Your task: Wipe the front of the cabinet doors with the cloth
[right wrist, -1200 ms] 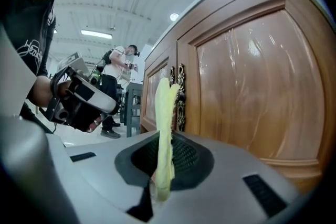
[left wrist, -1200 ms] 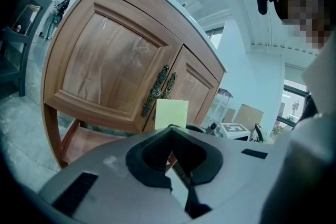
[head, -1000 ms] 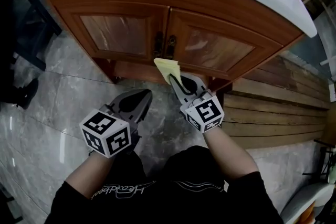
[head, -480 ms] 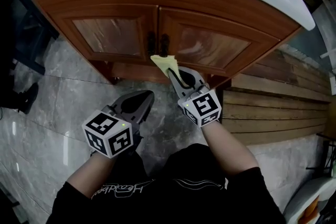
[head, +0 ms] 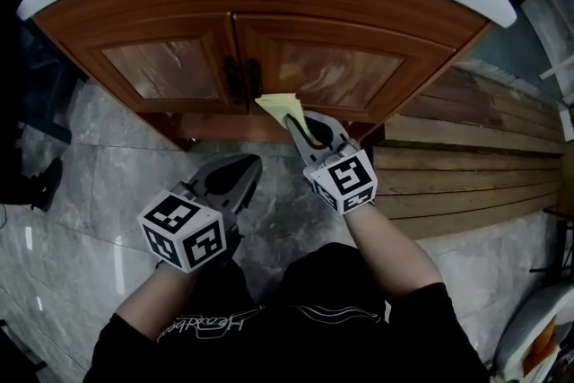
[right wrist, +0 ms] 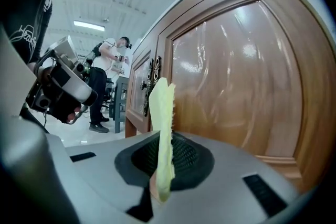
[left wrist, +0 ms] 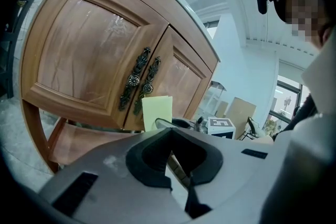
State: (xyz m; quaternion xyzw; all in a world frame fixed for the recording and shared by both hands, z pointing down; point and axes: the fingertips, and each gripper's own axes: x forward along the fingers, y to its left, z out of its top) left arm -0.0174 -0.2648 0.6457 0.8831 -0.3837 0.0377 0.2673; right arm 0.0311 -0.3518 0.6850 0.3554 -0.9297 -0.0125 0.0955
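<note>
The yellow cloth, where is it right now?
Head view, centre: the yellow cloth is pinched in the right claw, low beside the door handles.

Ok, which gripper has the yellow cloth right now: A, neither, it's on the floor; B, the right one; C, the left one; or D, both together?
B: the right gripper is shut on the yellow cloth near the cabinet door, while the left gripper holds nothing.

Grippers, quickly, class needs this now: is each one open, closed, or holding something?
Left gripper: closed, holding nothing.
Right gripper: closed on the yellow cloth.
</note>
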